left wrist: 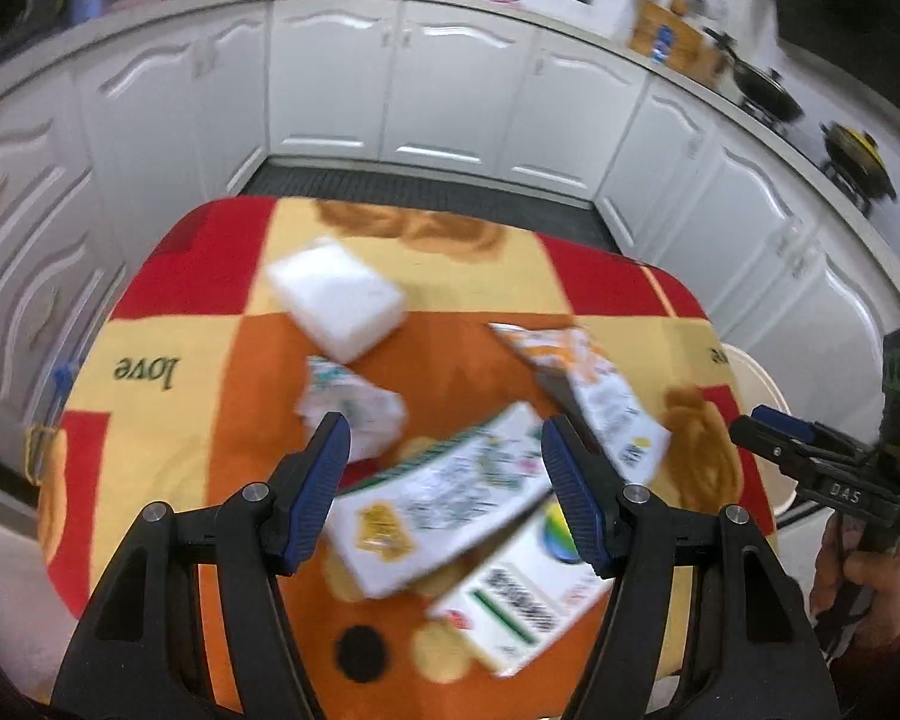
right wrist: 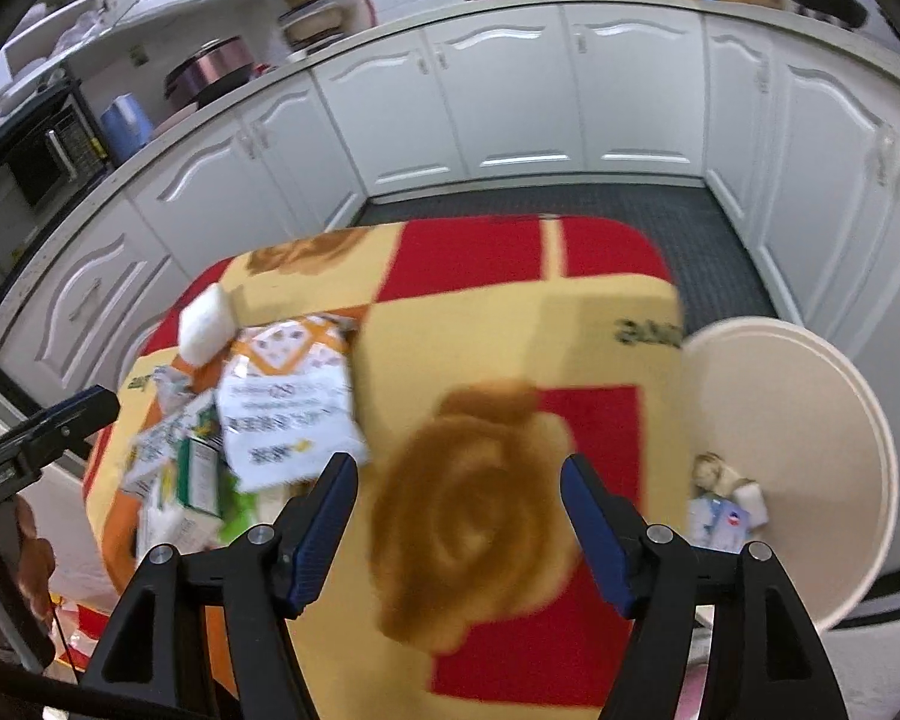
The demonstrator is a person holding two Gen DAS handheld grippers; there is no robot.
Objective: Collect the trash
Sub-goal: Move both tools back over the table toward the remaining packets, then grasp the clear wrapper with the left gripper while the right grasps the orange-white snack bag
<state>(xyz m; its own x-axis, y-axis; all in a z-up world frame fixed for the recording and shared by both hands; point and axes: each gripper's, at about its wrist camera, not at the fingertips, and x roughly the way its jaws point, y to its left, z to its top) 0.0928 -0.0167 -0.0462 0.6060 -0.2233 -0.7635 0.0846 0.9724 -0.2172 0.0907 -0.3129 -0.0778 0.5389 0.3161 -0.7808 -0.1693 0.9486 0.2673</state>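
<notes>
White-and-green carton (left wrist: 438,498) sits dead centre between my left claw (left wrist: 447,480) pads, long axis running 8 to 2 o'clock, so it lies skewed to the jaw line. Left claw is spread wide, holding nothing, hovering over the pile on the surface (left wrist: 168,324). Crumpled wrapper (left wrist: 354,408) at 11, orange-white pouch (left wrist: 594,396) at 1, foam block (left wrist: 336,300) farther at 11. Right claw (right wrist: 459,516) also spread and empty, over bare cloth; the pile is at its 10 o'clock, bin (right wrist: 810,420) at 3 with some scraps inside. Left is clearly nearer; I'd guess wrist needs a twist before closing.
</notes>
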